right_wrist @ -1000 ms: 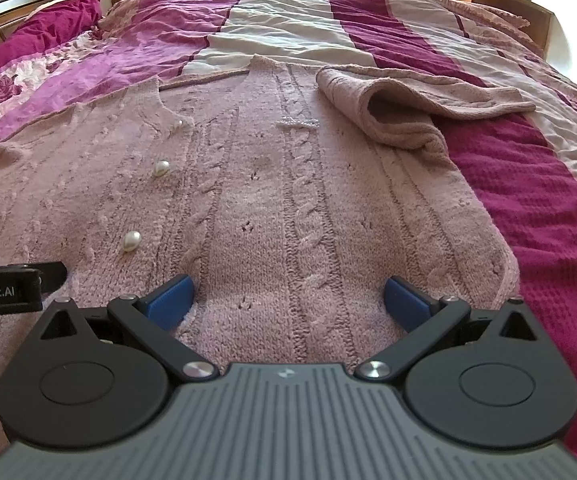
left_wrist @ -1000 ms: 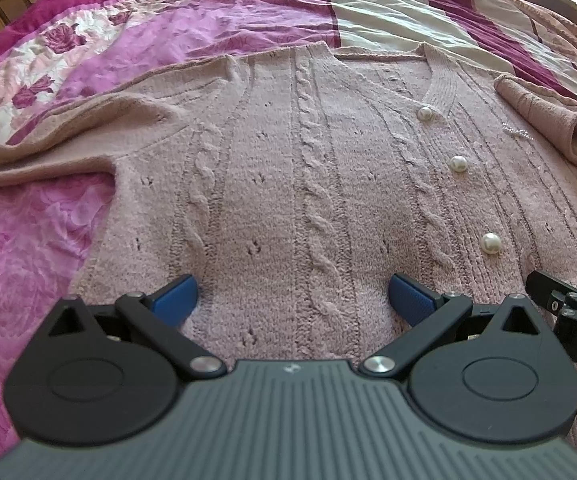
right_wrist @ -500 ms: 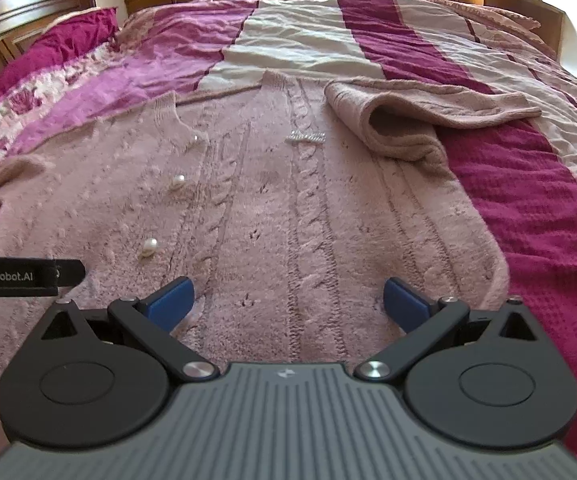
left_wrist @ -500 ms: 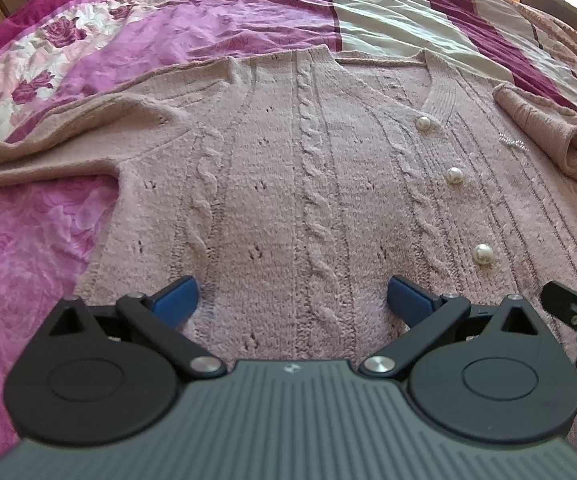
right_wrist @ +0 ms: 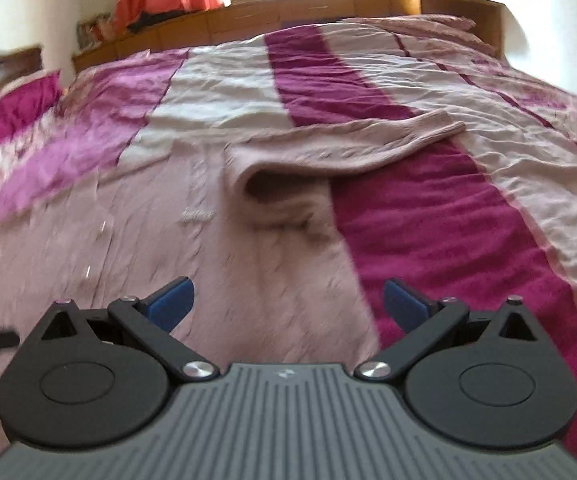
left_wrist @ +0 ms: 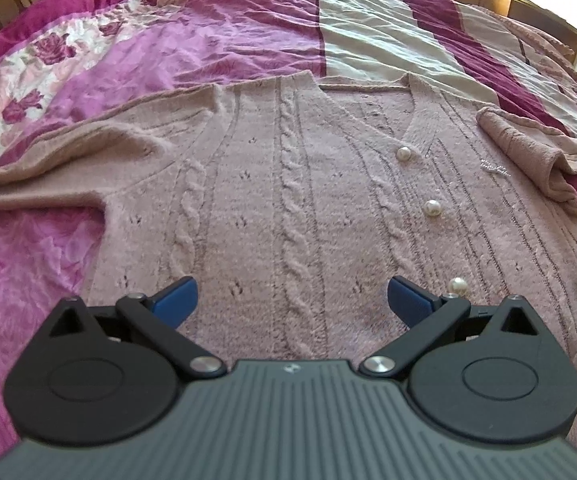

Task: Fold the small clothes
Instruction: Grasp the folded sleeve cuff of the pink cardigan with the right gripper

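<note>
Cardigan [left_wrist: 288, 200] lay flat, face up on the striped bedspread [left_wrist: 368, 32], both my grippers hovering over its hem end.

Long axis ran straight away from my fingers, hem nearest, V-neck far. My left gripper [left_wrist: 291, 298] sat over the body just left of the pearl buttons [left_wrist: 432, 208], fingers wide apart, holding nothing; contact with the knit I couldn't tell. My right gripper [right_wrist: 286, 300] was over the garment's right edge, fingers spread too, empty, view blurred. Right sleeve [right_wrist: 340, 148] lay ahead of it, partly doubled over, cuff out on the bedspread; left sleeve [left_wrist: 68, 164] stretched sideways. Right hand looked nearer a sleeve, so folding likely starts there.
</note>
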{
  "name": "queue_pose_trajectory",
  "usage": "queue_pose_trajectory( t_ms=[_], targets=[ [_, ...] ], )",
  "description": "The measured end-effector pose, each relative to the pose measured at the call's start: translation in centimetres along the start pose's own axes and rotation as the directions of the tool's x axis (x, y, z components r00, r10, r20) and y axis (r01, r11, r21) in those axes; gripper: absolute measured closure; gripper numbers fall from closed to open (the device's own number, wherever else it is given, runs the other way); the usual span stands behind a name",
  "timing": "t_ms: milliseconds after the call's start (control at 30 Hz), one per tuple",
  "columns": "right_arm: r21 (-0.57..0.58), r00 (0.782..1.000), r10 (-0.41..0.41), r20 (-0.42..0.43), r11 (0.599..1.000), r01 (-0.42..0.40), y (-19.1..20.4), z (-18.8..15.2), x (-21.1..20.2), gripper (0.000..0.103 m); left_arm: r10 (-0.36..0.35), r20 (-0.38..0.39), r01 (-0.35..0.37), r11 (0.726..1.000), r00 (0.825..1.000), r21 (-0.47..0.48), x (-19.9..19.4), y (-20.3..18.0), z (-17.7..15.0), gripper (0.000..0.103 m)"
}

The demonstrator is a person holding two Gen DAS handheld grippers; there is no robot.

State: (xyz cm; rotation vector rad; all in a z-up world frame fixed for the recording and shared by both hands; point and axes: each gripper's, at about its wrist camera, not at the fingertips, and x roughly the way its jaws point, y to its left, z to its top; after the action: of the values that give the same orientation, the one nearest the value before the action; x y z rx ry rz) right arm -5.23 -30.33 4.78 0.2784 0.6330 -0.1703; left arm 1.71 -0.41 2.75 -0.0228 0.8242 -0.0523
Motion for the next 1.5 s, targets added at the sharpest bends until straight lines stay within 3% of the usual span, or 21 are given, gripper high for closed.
queue_pose_trajectory(
  t_ms=[300, 933, 1133, 1167, 1233, 1300, 1367, 1500],
  targets=[
    [0.218, 0.999, 0.031, 0.025, 0.975, -0.036, -5.6, 5.5, 5.7, 0.0, 0.012, -0.02, -0.011, 1.0, 1.0, 0.011, 0.9, -0.2, 0.0, 0.0],
    [0.267, 0.999, 0.017, 0.034, 0.963, -0.025, -7.2, 9.3, 15.1, 0.0, 0.049, -0.036, -0.047, 0.998, 0.998, 0.046, 2.8, -0.5, -0.6, 0.0],
    [0.314, 0.998, -0.01, 0.057, 0.949, -0.009, -7.5, 10.0, 16.6, 0.018, 0.047, -0.025, -0.046, 0.998, 0.999, 0.054, 2.8, -0.4, -0.9, 0.0],
    [0.324, 0.998, -0.015, 0.06, 0.946, -0.005, -7.7, 10.1, 16.7, 0.025, 0.046, -0.024, -0.045, 0.998, 0.999, 0.054, 2.8, -0.4, -0.9, 0.0],
    [0.344, 0.998, -0.022, 0.062, 0.939, 0.0, -8.0, 10.3, 17.0, 0.04, 0.046, -0.022, -0.044, 0.998, 0.999, 0.054, 2.8, -0.4, -0.9, 0.0],
    [0.367, 0.998, -0.022, 0.055, 0.93, 0.001, -8.5, 10.4, 17.2, 0.072, 0.046, -0.022, -0.045, 0.998, 0.999, 0.054, 2.8, -0.4, -0.9, 0.0],
    [0.395, 0.998, 0.004, 0.06, 0.918, -0.027, -9.2, 10.4, 17.1, 0.091, 0.047, -0.022, -0.045, 0.997, 0.999, 0.055, 2.8, -0.4, -0.9, 0.0],
    [0.39, 0.993, 0.028, 0.112, 0.918, -0.07, -9.7, 10.3, 15.5, 0.097, 0.047, -0.022, -0.046, 0.997, 0.999, 0.055, 2.8, -0.5, -0.9, 0.0]
  ],
)
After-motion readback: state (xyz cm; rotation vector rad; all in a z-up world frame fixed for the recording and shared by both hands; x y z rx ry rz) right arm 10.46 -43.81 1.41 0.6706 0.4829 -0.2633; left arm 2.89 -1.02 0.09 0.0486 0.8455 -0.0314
